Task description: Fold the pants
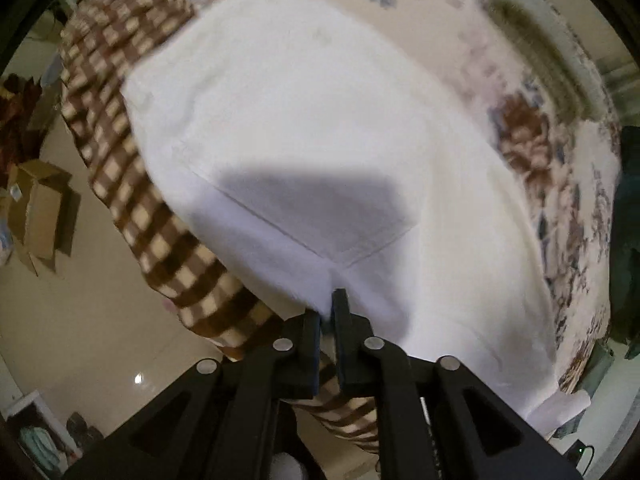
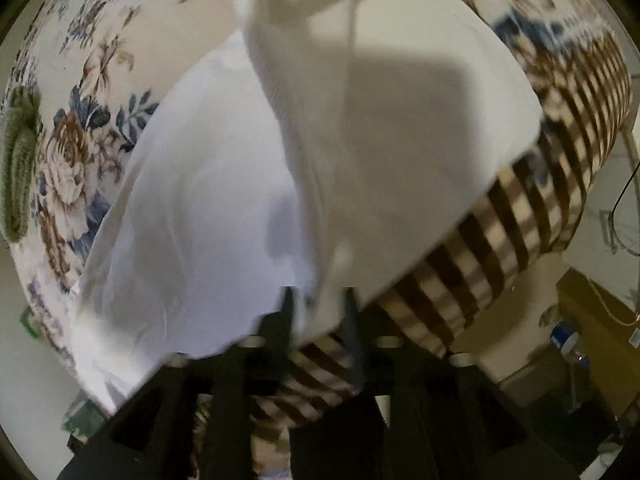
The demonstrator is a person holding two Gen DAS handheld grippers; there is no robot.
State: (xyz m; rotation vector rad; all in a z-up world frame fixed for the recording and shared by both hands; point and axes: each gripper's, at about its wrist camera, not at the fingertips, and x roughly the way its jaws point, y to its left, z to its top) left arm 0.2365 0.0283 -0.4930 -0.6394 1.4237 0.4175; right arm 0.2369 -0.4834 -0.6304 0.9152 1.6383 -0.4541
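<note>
White pants (image 1: 312, 120) lie spread over a bed, a back pocket showing in the left wrist view. My left gripper (image 1: 329, 312) is shut on the near edge of the pants by the bed's edge. In the right wrist view the pants (image 2: 192, 208) lie flat and a lifted fold (image 2: 304, 92) of them hangs in front of the camera. My right gripper (image 2: 318, 304) has its fingers apart with the hanging white cloth between them; the frame is blurred, so I cannot tell if they pinch it.
The bed has a floral sheet (image 1: 460, 12) and a brown checked blanket (image 1: 168, 248) along its near side. A green knitted item (image 2: 18, 168) lies on the sheet. Cardboard boxes (image 1: 38, 208) stand on the tiled floor.
</note>
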